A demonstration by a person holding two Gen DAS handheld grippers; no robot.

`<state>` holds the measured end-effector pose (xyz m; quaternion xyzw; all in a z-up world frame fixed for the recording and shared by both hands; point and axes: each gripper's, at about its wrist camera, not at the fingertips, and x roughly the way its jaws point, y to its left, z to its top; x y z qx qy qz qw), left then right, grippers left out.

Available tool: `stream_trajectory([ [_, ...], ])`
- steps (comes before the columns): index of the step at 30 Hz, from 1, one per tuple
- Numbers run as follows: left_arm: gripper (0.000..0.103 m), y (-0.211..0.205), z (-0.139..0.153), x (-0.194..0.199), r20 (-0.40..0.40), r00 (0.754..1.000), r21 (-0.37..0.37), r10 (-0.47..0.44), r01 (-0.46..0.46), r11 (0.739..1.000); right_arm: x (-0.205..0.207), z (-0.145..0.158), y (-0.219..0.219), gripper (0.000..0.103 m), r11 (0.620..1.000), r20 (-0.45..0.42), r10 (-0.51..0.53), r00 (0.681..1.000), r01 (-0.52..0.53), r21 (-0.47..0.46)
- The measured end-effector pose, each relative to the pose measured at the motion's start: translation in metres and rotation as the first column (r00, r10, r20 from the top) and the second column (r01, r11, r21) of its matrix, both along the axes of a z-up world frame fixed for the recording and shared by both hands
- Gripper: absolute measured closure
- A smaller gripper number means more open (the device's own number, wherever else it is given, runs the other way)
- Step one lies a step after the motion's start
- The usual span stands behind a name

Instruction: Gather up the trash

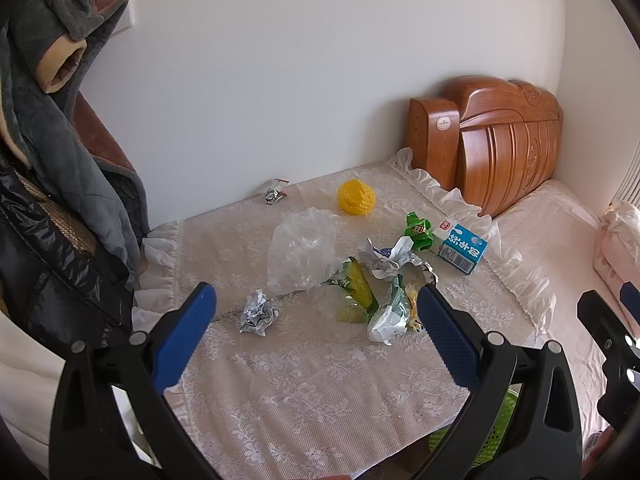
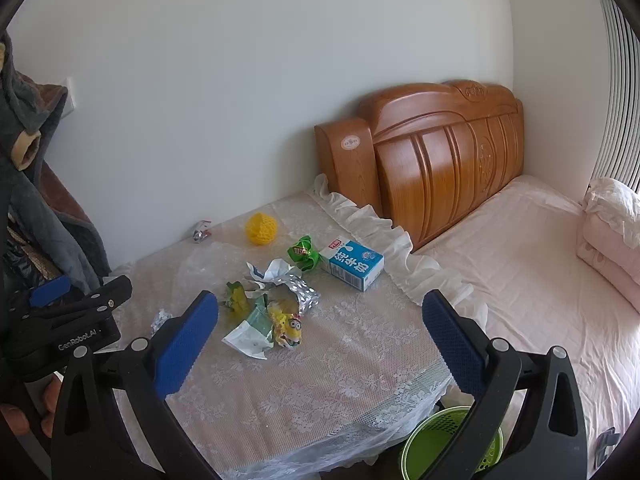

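"GenRobot.AI" on the left hand-held gripper (image 2: 48, 298); "纯牛奶" on the milk carton (image 2: 352, 265)

On the table (image 2: 360, 360) lie one milk carton (image 2: 352, 265), one yellow foam net (image 2: 261, 229), one clear bag (image 1: 302, 254), two foil balls (image 1: 258, 312) (image 1: 275, 192) and about five crumpled wrappers (image 2: 276, 300). One green basket (image 2: 444, 444) stands below the table's edge. Two claws (image 2: 320, 328) (image 1: 316, 320).

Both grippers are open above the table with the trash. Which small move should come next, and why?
Probably lower the left gripper onto the crumpled foil ball, the piece nearest its fingers and lying apart from the pile. Both grippers are open and hold nothing; the right gripper hovers over the wrappers, and the green basket waits below the table edge.
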<state>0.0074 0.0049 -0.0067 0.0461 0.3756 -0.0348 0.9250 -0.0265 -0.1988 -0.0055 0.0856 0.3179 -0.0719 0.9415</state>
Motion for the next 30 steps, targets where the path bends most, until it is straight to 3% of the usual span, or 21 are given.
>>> stream_trajectory([
  [30, 0.007, -0.0006, -0.0032, 0.0034, -0.009, 1.0, -0.006, 0.001, -0.001, 1.0, 0.0059, -0.0028, -0.0008, 0.002, 1.0, -0.009, 0.001, 1.0, -0.001, 0.004],
])
